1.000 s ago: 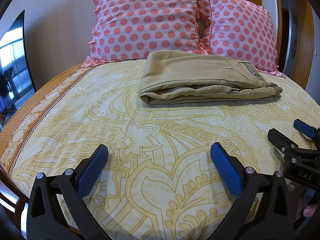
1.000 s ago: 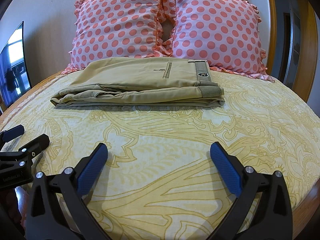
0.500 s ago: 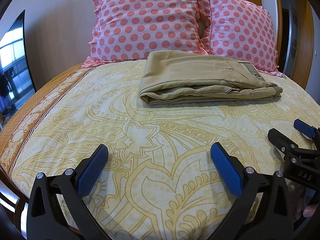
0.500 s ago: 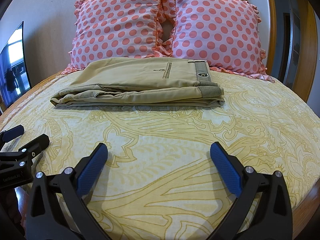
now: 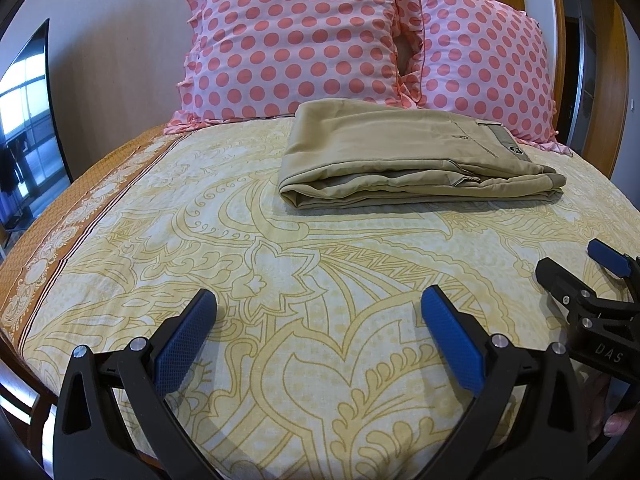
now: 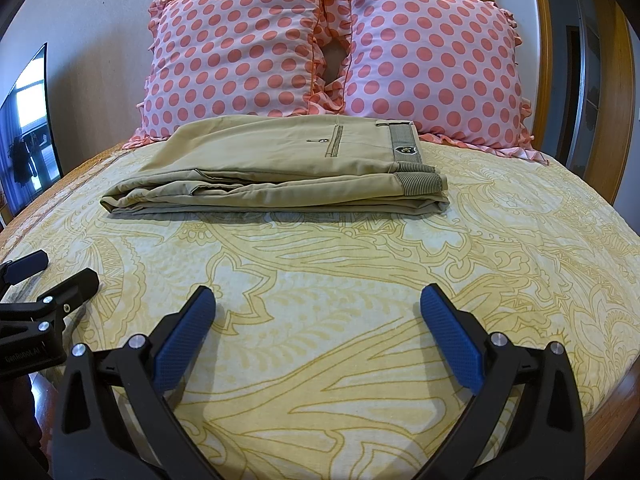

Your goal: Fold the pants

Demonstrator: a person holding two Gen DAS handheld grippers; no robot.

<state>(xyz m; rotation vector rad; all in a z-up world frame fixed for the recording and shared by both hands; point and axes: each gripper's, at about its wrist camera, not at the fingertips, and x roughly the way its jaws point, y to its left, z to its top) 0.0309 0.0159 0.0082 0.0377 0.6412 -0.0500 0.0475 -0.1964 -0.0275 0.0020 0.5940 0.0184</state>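
Khaki pants lie folded into a flat rectangular stack on the far part of the bed, just in front of the pillows; they also show in the right wrist view, waistband to the right. My left gripper is open and empty, low over the near bedsheet, well short of the pants. My right gripper is open and empty, also near the bed's front. Each gripper shows at the edge of the other's view: the right one and the left one.
Two pink polka-dot pillows stand against the wall behind the pants. The yellow patterned bedsheet covers the bed. A dark screen is at the left, a wooden frame at the right.
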